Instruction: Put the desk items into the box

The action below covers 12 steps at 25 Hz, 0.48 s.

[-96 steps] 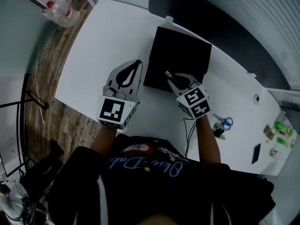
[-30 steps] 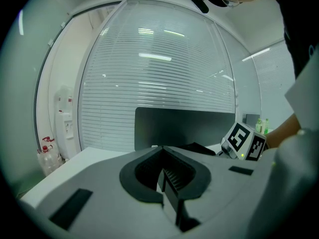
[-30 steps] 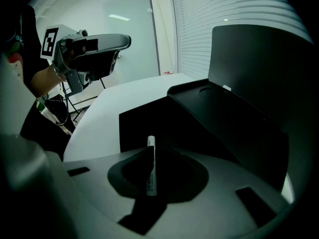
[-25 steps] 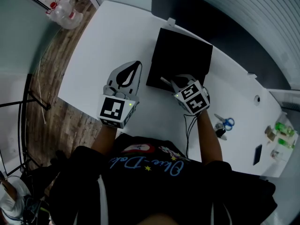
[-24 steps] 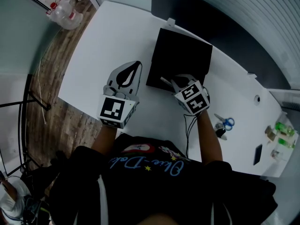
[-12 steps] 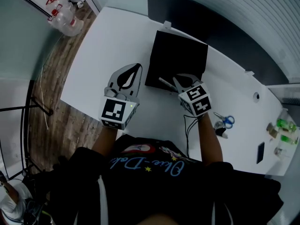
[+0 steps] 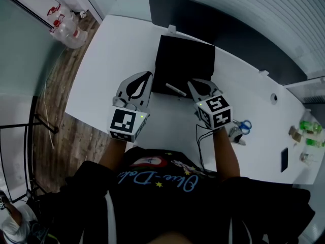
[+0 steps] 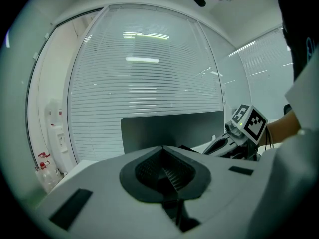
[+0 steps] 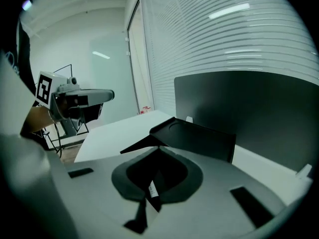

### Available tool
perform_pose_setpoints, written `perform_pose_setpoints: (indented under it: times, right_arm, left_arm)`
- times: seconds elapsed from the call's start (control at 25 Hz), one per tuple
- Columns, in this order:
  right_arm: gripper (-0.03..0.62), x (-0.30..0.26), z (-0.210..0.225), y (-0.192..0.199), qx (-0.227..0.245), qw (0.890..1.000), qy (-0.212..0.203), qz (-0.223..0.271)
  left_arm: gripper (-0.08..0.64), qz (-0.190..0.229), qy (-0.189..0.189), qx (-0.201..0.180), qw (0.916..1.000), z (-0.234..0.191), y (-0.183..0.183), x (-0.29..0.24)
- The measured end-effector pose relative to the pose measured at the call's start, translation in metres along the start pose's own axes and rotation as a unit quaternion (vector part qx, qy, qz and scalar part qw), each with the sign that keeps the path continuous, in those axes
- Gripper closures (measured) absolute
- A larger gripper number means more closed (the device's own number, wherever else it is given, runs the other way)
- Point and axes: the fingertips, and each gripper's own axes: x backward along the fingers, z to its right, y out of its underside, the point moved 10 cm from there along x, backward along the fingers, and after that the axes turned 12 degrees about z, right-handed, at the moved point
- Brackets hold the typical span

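Observation:
The black box (image 7: 184, 64) lies open on the white desk (image 7: 109, 60), and in the right gripper view the box (image 9: 199, 133) is just ahead of the jaws. My right gripper (image 7: 193, 84) hovers at the box's near edge, shut on a slim light pen (image 7: 175, 89) that sticks out to the left. A short white piece of the pen (image 9: 152, 188) shows between the jaws of the right gripper (image 9: 158, 151). My left gripper (image 7: 148, 75) hangs left of the box, shut and holding nothing. The left gripper (image 8: 163, 151) points level at a dark panel.
Blue-handled scissors (image 7: 245, 125) and a dark small item (image 7: 235, 134) lie right of my right hand, with a black cable (image 7: 199, 139) near the desk edge. Green bottles (image 7: 310, 132) and a black flat item (image 7: 284, 159) sit far right. A dark panel (image 7: 218, 22) stands behind the desk.
My right gripper has risen with the pen and tipped up, now clear of the box's front edge. The left gripper has drifted slightly up and toward the box.

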Motion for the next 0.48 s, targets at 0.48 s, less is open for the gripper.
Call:
perform_pose_setpoints:
  times: [0.48]
  right_arm:
    - [0.584,0.045,0.005,-0.011,-0.052,0.991,0.047,0.115]
  left_arm:
    - [0.552,0.003,0.015,-0.006,0.9999,0.026,-0.009,0.003]
